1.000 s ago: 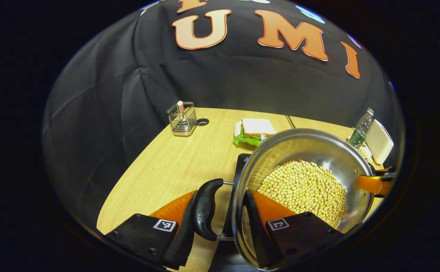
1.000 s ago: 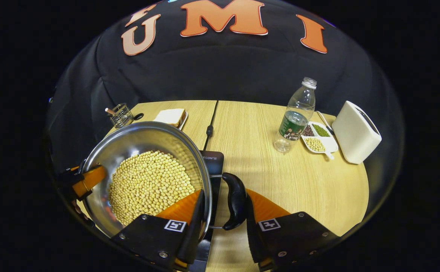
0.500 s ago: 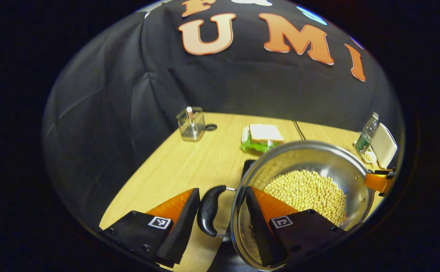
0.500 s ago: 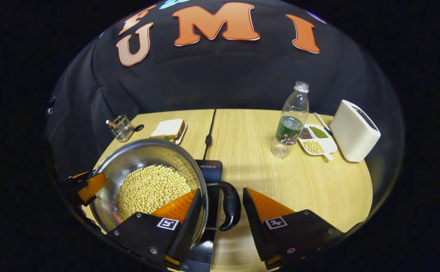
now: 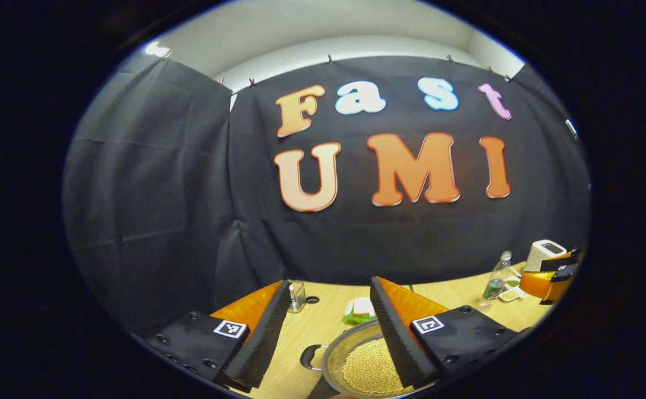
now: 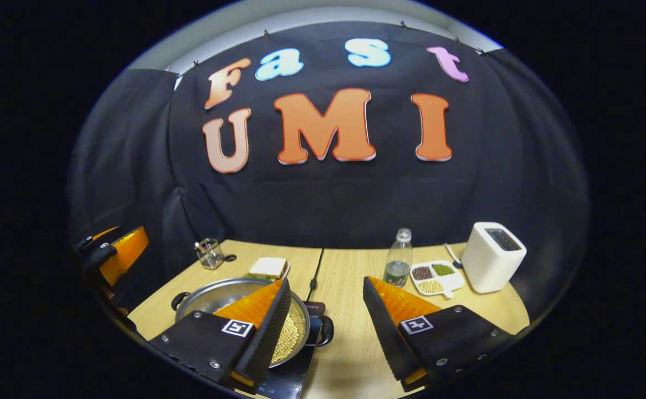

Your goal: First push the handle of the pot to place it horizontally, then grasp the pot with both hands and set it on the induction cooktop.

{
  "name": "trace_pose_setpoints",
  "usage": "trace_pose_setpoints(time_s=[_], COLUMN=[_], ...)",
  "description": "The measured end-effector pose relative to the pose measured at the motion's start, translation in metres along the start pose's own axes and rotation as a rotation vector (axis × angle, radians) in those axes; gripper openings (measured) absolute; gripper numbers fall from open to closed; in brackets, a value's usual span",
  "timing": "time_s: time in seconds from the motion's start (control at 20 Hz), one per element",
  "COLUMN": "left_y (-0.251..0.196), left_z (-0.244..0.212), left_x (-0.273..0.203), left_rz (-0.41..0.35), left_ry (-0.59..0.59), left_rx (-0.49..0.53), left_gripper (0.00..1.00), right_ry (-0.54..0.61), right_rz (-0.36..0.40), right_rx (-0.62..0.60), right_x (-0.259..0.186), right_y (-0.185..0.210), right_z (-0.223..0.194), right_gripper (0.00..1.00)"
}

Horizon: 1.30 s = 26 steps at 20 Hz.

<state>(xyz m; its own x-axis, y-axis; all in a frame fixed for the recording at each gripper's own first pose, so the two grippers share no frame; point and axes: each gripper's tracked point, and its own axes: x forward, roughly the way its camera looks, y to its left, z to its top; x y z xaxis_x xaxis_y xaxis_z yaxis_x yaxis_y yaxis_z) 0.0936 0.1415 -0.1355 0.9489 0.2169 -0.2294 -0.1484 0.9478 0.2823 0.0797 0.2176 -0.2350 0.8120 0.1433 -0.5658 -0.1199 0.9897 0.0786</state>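
Holding both hand-held grippers raised above the counter (image 6: 467,310), we are keeping the left hand-held gripper (image 5: 327,327) and the right hand-held gripper (image 6: 326,318) wide apart, gripping nothing. The round steel pot of yellow beans (image 6: 212,296) is sitting on the black induction cooktop (image 6: 292,374) near the counter's front edge, its black side handles (image 6: 326,331) lying level.
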Motion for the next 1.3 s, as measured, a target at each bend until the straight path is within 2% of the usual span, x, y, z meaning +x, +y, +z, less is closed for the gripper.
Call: trace_pose_setpoints(time_s=[0.1,0.25,0.45,0.5,0.55,0.6,0.65,0.7,0.75,0.8,0.85,0.95,1.1,1.15,1.3], left_y=[-0.007,-0.030,-0.035,-0.035,-0.035,-0.034,-0.034,-0.033,-0.031,-0.026,-0.022,-0.017,0.014,0.016,0.012], left_z=[0.031,0.070,0.100,0.105,0.111,0.115,0.120,0.126,0.129,0.132,0.135,0.143,0.162,0.165,0.175], left_x=[-0.020,-0.060,-0.101,-0.112,-0.120,-0.126,-0.132,-0.138,-0.142,-0.145,-0.147,-0.152,-0.154,-0.156,-0.164], left_rz=[-0.005,-0.056,-0.088,-0.092,-0.093,-0.094,-0.094,-0.100,-0.101,-0.097,-0.099,-0.106,-0.009,-0.001,0.004], left_ry=[-0.070,-0.142,-0.193,-0.207,-0.218,-0.229,-0.238,-0.245,-0.242,-0.236,-0.226,-0.216,-0.258,-0.262,-0.284], left_rx=[-0.026,-0.085,-0.119,-0.120,-0.117,-0.114,-0.114,-0.115,-0.118,-0.132,-0.154,-0.196,-0.229,-0.236,-0.220], left_gripper=[1.00,1.00,1.00,1.00,1.00,1.00,1.00,0.98,0.98,0.96,1.00,0.97,0.98,0.97,0.98], right_ry=[-0.081,-0.181,-0.279,-0.296,-0.312,-0.329,-0.340,-0.346,-0.352,-0.364,-0.381,-0.413,-0.439,-0.446,-0.464], right_rz=[0.032,0.041,-0.009,-0.024,-0.038,-0.051,-0.063,-0.071,-0.082,-0.094,-0.101,-0.109,-0.098,-0.088,-0.072], right_rx=[-0.022,-0.052,-0.101,-0.112,-0.124,-0.139,-0.156,-0.173,-0.184,-0.186,-0.184,-0.176,-0.159,-0.145,-0.123], right_x=[-0.033,-0.075,-0.125,-0.134,-0.144,-0.153,-0.159,-0.167,-0.173,-0.181,-0.186,-0.195,-0.200,-0.201,-0.198], right_y=[-0.001,-0.016,-0.057,-0.067,-0.083,-0.097,-0.108,-0.117,-0.126,-0.135,-0.141,-0.151,-0.156,-0.157,-0.162], right_z=[0.021,0.049,0.073,0.077,0.080,0.083,0.087,0.088,0.091,0.096,0.103,0.112,0.120,0.123,0.127], right_gripper=[0.83,0.87,0.90,0.96,0.96,0.92,0.93,0.98,0.93,0.93,0.94,0.95,0.97,0.95,0.97])
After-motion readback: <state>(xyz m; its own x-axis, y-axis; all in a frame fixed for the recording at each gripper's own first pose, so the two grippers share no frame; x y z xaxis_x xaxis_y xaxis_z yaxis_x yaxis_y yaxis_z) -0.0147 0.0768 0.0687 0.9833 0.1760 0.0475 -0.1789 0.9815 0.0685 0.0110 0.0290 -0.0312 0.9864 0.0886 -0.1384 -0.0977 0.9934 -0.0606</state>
